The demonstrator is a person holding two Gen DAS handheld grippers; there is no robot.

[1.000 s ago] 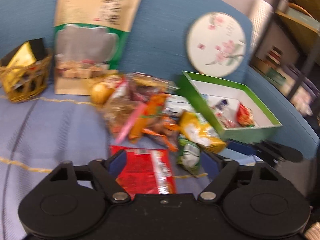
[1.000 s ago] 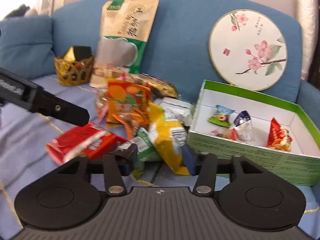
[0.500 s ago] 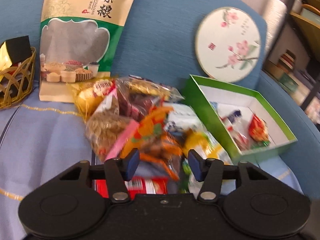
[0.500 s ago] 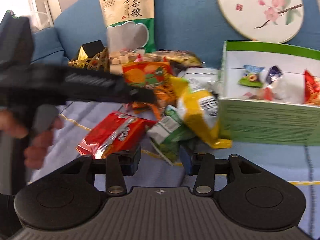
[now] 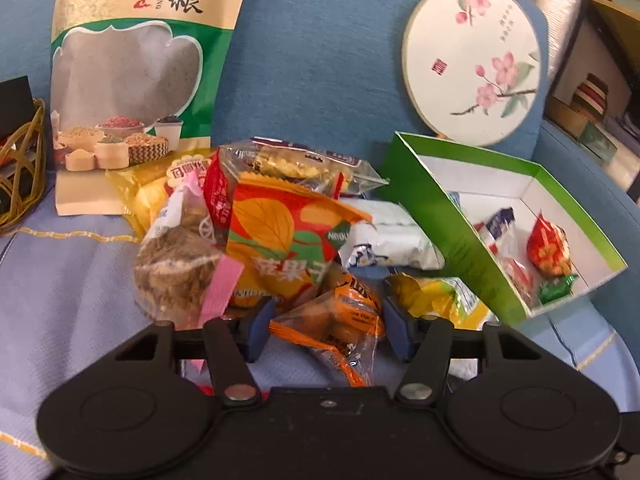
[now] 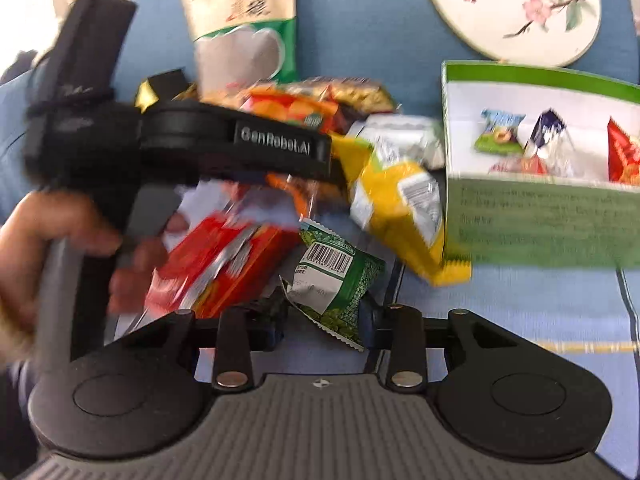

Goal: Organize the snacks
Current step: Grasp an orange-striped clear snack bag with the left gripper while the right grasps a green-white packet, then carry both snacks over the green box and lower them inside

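A pile of snack packets lies on a blue sofa seat beside an open green box (image 5: 452, 236) that holds several small snacks. My left gripper (image 5: 326, 330) is open, its fingers on either side of a small orange packet (image 5: 340, 320) at the front of the pile. My right gripper (image 6: 322, 322) is open around a small green packet (image 6: 336, 284). A red packet (image 6: 216, 264) and a yellow packet (image 6: 400, 208) lie near it. The left gripper's body (image 6: 200, 144) crosses the right wrist view. The green box also shows there (image 6: 540, 224).
A tall grain bag (image 5: 136, 64) and a round floral fan (image 5: 472, 64) lean on the sofa back. A woven basket (image 5: 20, 172) stands at the far left. Shelves (image 5: 600, 80) stand past the sofa arm on the right.
Both grippers have moved forward into the pile. The left one now straddles the orange packet, the right one the green packet. The left jaws have opened a little wider.
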